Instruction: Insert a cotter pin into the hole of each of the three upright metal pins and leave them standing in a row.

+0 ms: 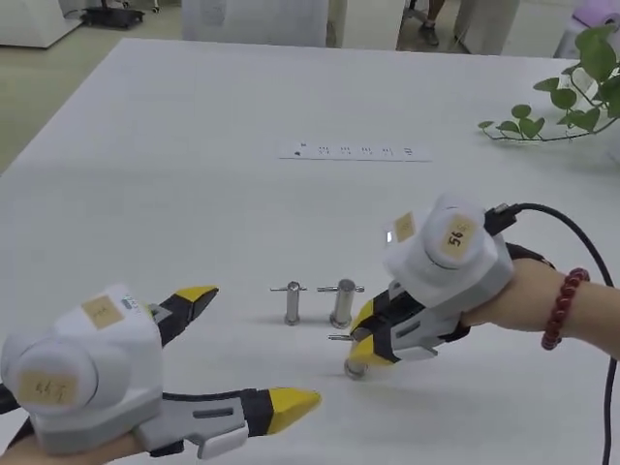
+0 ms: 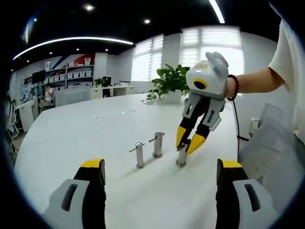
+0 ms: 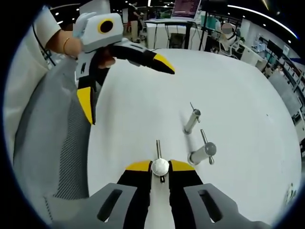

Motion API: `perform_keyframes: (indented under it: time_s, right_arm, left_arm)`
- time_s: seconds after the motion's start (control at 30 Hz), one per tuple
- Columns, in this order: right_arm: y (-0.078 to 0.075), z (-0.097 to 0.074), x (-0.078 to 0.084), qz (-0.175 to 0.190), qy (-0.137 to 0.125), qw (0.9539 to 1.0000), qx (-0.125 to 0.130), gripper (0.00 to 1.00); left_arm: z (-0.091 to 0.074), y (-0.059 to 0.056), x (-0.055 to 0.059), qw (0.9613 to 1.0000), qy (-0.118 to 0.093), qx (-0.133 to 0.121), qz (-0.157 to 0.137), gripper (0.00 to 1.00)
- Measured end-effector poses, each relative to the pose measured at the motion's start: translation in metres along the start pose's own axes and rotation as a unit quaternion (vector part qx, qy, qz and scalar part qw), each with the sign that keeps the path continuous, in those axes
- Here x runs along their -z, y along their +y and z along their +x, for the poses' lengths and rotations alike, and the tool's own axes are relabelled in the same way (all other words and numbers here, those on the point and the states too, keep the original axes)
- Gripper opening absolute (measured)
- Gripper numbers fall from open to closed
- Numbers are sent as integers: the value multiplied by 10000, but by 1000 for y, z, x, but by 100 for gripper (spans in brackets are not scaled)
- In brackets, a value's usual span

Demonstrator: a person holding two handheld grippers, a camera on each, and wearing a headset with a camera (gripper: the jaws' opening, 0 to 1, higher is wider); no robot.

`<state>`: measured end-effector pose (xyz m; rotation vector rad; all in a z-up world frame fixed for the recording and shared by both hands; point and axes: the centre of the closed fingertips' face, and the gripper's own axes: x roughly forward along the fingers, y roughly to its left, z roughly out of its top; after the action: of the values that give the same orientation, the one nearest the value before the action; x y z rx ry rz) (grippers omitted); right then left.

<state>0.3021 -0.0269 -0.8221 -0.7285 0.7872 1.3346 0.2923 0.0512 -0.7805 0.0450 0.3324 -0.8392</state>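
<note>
Right tongs (image 1: pixel 360 339) clench the third metal pin (image 1: pixel 356 369), apparently steadying it upright on the surface (image 1: pixel 194 145) while the cotter pin (image 1: pixel 339 337) seats; two fitted pins (image 1: pixel 293 302) stand just beside it; left tongs (image 1: pixel 260 344) released

Light: bright, even, from ceiling strips (image 2: pixel 71 39) and windows (image 2: pixel 228 45) | Shadows: soft, short on table (image 1: pixel 194 145) | Focus: sharp centre | Distortion: strong fisheye bending in both gripper views | Glare: windows blown out
</note>
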Motion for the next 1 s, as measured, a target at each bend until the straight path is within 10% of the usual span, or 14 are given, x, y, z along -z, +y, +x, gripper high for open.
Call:
perform_keyframes:
  time_s: [1.0]
  right_arm:
    - [-54,-22,36,63,297,9993,231,14]
  left_arm:
    - [-1,5,3,9999,122,-101,1,96]
